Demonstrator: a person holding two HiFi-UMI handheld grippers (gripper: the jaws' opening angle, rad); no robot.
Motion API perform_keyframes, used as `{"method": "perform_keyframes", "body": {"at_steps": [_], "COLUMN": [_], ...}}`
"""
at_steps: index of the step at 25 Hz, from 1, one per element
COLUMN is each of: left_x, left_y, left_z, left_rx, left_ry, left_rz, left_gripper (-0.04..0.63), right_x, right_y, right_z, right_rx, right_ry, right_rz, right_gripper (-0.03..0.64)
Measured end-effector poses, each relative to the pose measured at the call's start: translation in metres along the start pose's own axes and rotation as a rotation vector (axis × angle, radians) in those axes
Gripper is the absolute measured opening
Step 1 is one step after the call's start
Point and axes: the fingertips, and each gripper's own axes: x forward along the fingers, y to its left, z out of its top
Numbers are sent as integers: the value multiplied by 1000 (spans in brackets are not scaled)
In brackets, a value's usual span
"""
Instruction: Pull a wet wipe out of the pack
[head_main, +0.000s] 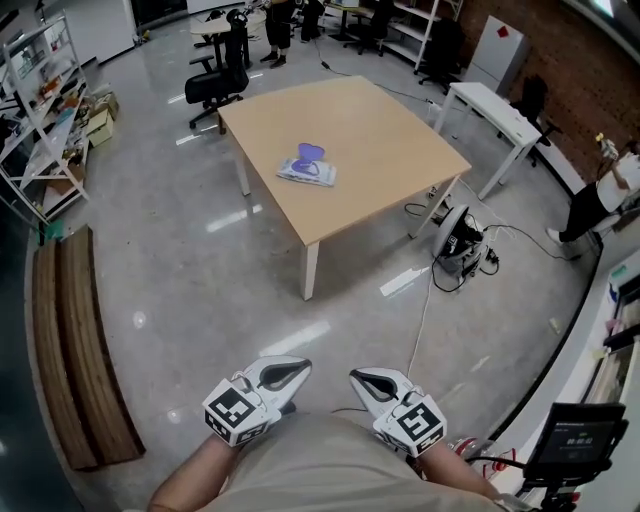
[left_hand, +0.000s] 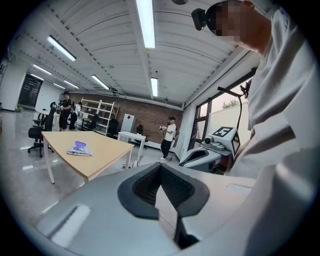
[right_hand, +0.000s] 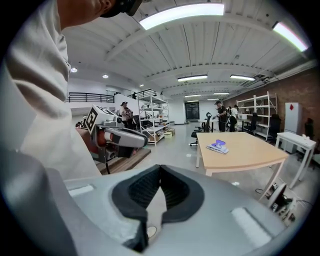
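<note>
I find the left gripper (head_main: 297, 370) with its grey jaws together and nothing between the ribbed black pads (left_hand: 146, 186); its own view shows the same. The right gripper (head_main: 361, 379) is likewise closed and empty, the pads (right_hand: 176, 189) meeting at the tips. Both are held low and close to my operator's body, side by side, marker cubes outward, over the glossy grey floor (head_main: 200, 290).

The flat white-and-purple pack of wet wipes (head_main: 307, 170) lies on the square light-wood table with white legs (head_main: 390, 150), roughly mid-top and well apart from both grippers (neither is anywhere near it). Its purple lid sits at the far end. A black office chair (head_main: 215, 88) stands beyond the table, and a narrow white side table (head_main: 490, 108) to its right.
</note>
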Motion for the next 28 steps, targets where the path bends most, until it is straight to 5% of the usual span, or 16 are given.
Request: {"method": "perform_keyframes", "body": {"at_steps": [14, 22, 28], "left_x": [-77, -30, 37], "left_y": [148, 196, 248], "left_z": [-7, 6, 41], "left_rx": [-15, -30, -31], "left_ry": [39, 35, 59], "left_rz": [43, 20, 44], "left_gripper": [5, 5, 5], "right_x": [149, 184, 207], "right_y": [10, -49, -134], "right_z": [66, 72, 95], "right_rx": [-12, 3, 4], "right_ry": [-18, 19, -10], "right_rz": [21, 23, 71], "right_gripper": [3, 3, 3]}}
